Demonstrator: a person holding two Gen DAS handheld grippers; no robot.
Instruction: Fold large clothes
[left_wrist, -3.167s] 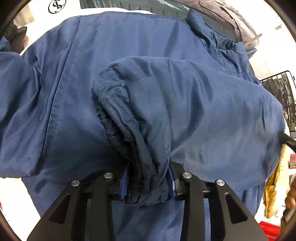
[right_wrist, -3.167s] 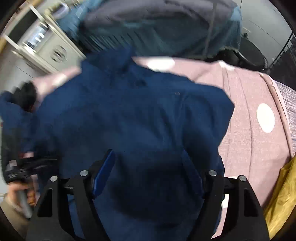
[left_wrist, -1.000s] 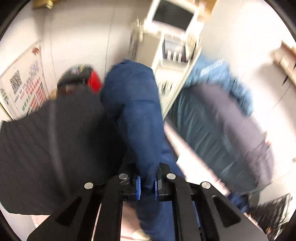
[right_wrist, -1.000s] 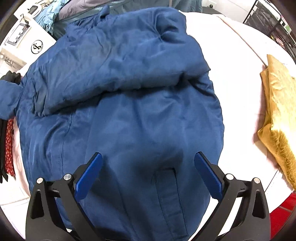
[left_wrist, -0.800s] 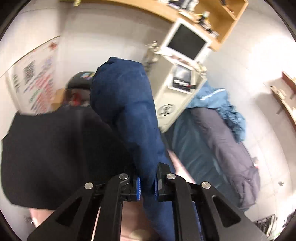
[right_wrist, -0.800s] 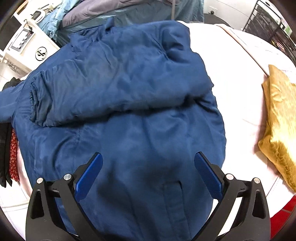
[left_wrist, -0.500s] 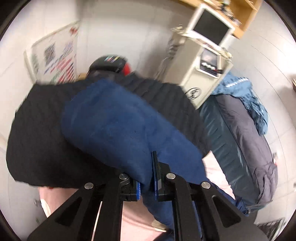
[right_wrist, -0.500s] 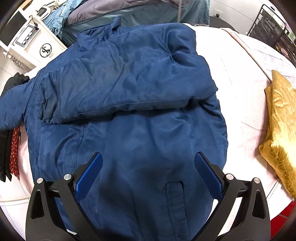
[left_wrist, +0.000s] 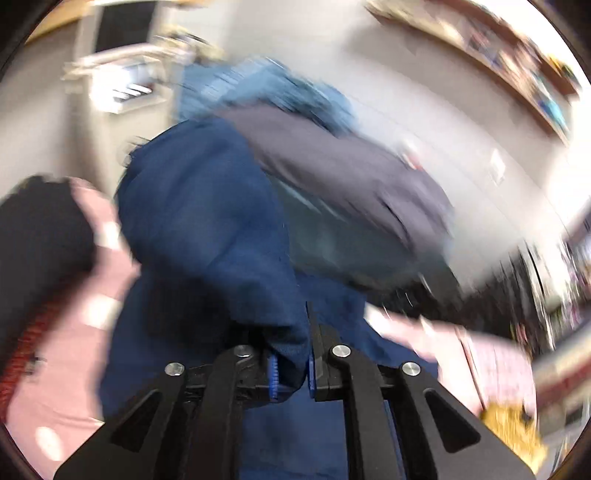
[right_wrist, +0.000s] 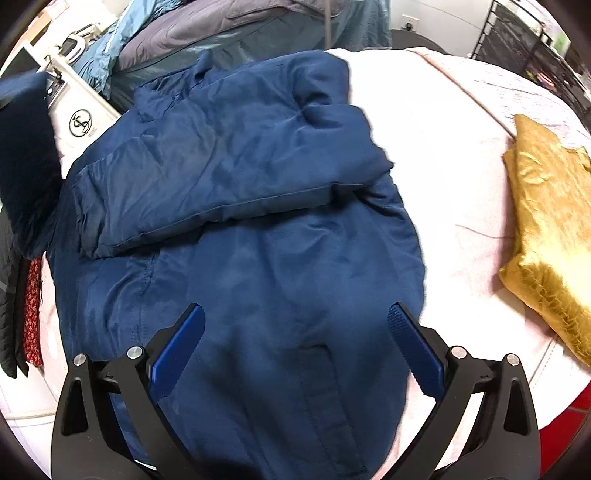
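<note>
Swung from the wall toward the heaped bedding, left gripper (left_wrist: 291, 363) pinches navy padded jacket (right_wrist: 240, 229)'s sleeve, jaws just easing; right gripper (right_wrist: 295, 343) gapes wide, empty. White cabinet (right_wrist: 86, 114), upper left, bears an unreadable round logo.

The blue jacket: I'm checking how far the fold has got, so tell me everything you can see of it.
The blue jacket is dark navy, smooth, lightly padded-looking fabric, lying spread on the pink cover. One sleeve is already folded flat across its chest. The other sleeve is lifted, its end pinched in the left gripper. The collar points toward the piled bedding. The right gripper hovers open above the hem, touching nothing. A gold cloth lies apart beside it.
</note>
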